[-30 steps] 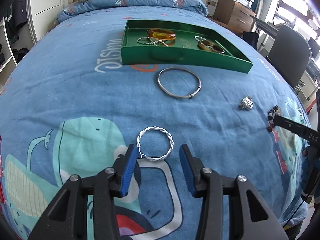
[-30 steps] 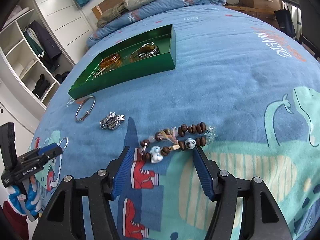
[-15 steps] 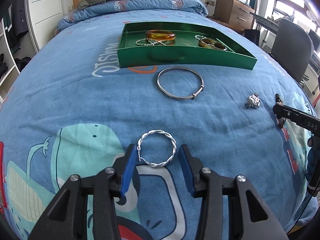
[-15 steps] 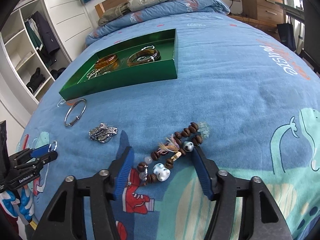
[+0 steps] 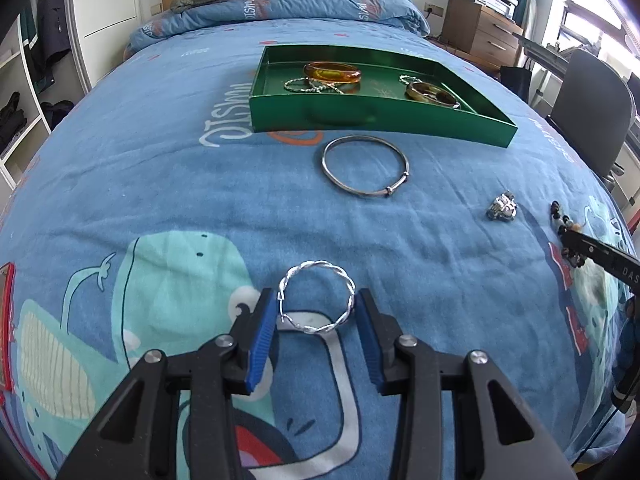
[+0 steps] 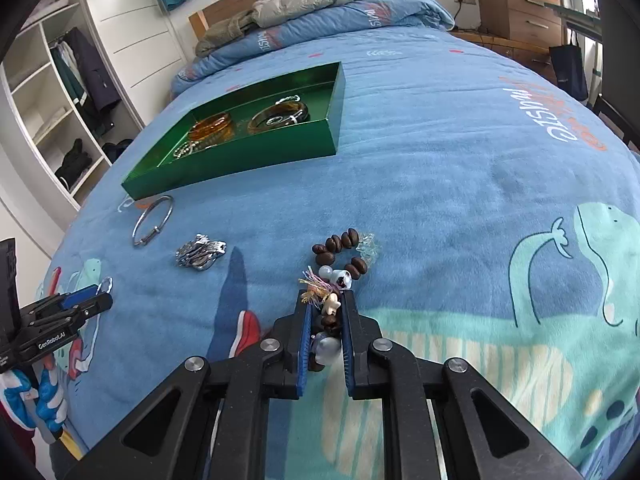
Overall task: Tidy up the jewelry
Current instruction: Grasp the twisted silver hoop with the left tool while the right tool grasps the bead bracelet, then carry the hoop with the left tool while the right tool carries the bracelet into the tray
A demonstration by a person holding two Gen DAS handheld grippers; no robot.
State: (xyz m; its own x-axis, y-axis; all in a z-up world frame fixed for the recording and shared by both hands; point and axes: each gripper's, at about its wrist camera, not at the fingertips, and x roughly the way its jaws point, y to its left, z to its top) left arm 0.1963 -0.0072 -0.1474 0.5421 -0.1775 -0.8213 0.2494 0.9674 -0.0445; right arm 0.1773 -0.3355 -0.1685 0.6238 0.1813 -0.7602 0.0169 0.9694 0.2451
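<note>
Jewelry lay on the bedspread near the green tray (image 5: 376,118). Right gripper (image 6: 325,312) was clamped on the beaded bracelet (image 6: 344,256); left gripper (image 5: 316,320) was closing w/ the twisted silver bangle (image 5: 316,296) between its pads. Best to grip firm, lift slow & carry level.

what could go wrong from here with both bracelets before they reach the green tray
The right tool has clamped only one end of the beaded bracelet; the free loop could swing or snag on the bedspread when lifted. The left tool is closing on the twisted silver bangle, which lies flat on soft fabric; the thin ring may slip out or tilt. The plain silver bangle lies before the green tray and might get dragged.
</note>
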